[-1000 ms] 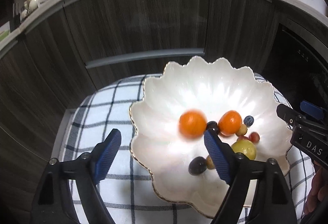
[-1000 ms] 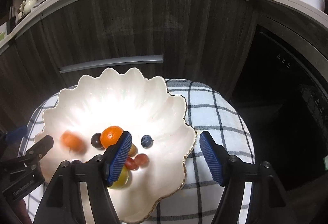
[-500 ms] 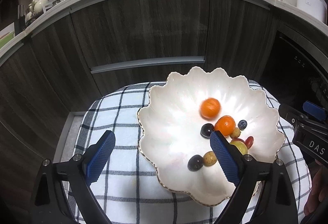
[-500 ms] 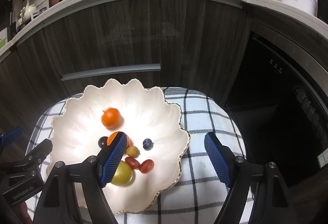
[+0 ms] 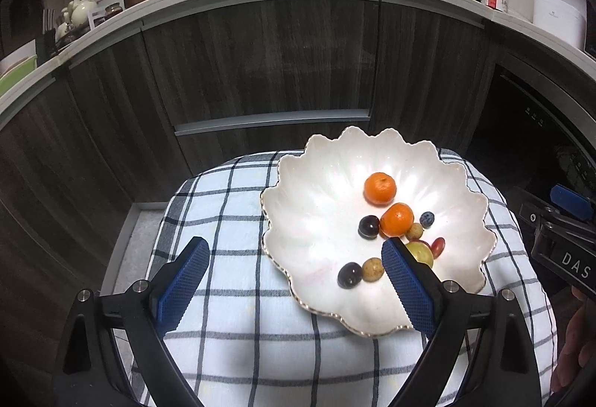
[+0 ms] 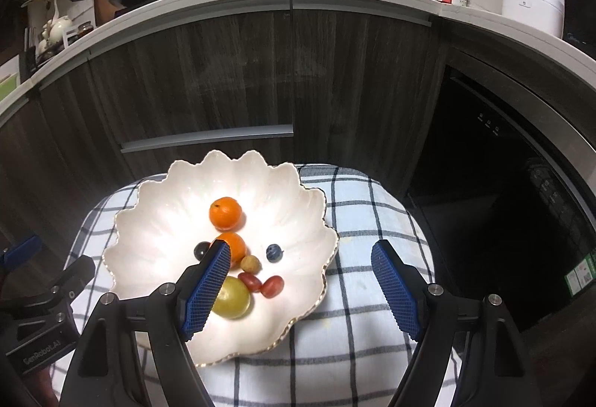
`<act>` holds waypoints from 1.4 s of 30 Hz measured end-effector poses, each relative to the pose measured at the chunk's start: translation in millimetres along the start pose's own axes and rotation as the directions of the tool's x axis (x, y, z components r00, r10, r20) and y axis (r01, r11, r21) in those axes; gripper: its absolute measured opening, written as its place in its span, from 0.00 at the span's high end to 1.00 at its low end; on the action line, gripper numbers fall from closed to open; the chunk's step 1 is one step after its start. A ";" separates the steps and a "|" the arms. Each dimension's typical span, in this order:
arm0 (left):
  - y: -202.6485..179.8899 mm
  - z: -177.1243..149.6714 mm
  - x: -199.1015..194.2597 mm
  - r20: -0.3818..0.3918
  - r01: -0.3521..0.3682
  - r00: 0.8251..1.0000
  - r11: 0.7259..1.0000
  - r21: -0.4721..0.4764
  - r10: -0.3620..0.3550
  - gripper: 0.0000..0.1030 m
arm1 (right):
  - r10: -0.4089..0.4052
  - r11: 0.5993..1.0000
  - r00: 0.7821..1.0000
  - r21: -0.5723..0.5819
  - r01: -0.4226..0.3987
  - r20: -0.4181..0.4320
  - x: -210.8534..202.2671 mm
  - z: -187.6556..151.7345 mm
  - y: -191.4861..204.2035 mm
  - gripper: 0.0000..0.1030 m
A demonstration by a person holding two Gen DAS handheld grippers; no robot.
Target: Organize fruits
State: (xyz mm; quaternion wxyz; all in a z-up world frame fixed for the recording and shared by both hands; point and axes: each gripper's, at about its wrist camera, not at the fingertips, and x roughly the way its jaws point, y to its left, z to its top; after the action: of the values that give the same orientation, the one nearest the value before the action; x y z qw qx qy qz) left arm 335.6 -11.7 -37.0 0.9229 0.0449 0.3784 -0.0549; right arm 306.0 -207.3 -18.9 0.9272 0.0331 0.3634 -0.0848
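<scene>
- Progress: every fruit in view already lies inside the white scalloped ceramic bowl with a thin gold rim; none is seen on the blue-and-white checked cloth that covers the table. As a judgement, gathering appears finished or nearly so, and what remains, if anything, is tidying the pieces within the bowl.
- Position: the bowl rests on the cloth, in front of dark wood-grain cabinet doors.
- Contents: two small orange mandarins, one behind the other; two dark purple grapes; a blueberry; two tan, longan-like balls; a yellow-green round fruit; two red oblong cherry tomatoes touching each other.
- Arrangement: the fruits cluster loosely toward the near side, the farther mandarin sitting slightly apart.
- Left tool: blue pads spread wide, empty, poised over the near-left rim.
- Right tool: pads likewise parted, nothing between them, poised over the near-right rim.
</scene>
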 end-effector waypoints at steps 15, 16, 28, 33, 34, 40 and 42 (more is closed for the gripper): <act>4.0 -19.3 -52.3 0.042 -0.034 0.999 0.999 -0.011 0.034 0.08 | 0.018 1.000 0.999 -0.003 -0.018 0.038 -48.0 -19.6 -0.6 0.23; 4.6 -21.5 -56.4 0.044 -0.034 0.998 0.999 -0.015 0.035 0.08 | 0.021 1.000 0.999 0.000 -0.021 0.040 -51.8 -21.8 -1.1 0.23; 3.3 -57.0 -91.5 0.055 -0.034 0.998 0.999 -0.032 0.036 0.08 | 0.024 0.999 0.996 -0.025 -0.022 0.082 -91.2 -49.4 -1.2 0.23; 2.9 -80.1 -107.9 0.055 -0.034 0.998 0.999 -0.038 0.036 0.08 | 0.031 0.999 0.997 -0.012 -0.031 0.070 -106.3 -71.8 -4.5 0.23; 2.7 -85.4 -111.6 0.057 -0.036 0.998 0.999 -0.036 0.038 0.08 | 0.033 0.999 0.997 -0.009 -0.032 0.069 -110.1 -77.5 -5.4 0.23; 2.7 -108.1 -125.9 0.055 -0.047 0.997 0.998 -0.033 0.049 0.08 | 0.033 0.999 0.997 -0.024 -0.031 0.065 -123.3 -100.0 -7.3 0.23; 3.5 -113.9 -131.4 0.055 -0.047 0.997 0.998 -0.039 0.049 0.08 | 0.030 0.999 0.997 -0.035 -0.028 0.072 -129.4 -107.0 -7.7 0.23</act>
State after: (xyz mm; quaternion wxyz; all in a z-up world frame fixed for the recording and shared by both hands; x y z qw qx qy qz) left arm 164.1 14.7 -25.3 0.9350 0.0349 0.3520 -0.0267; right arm 139.8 -184.5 -9.5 0.9413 0.0195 0.3304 -0.0662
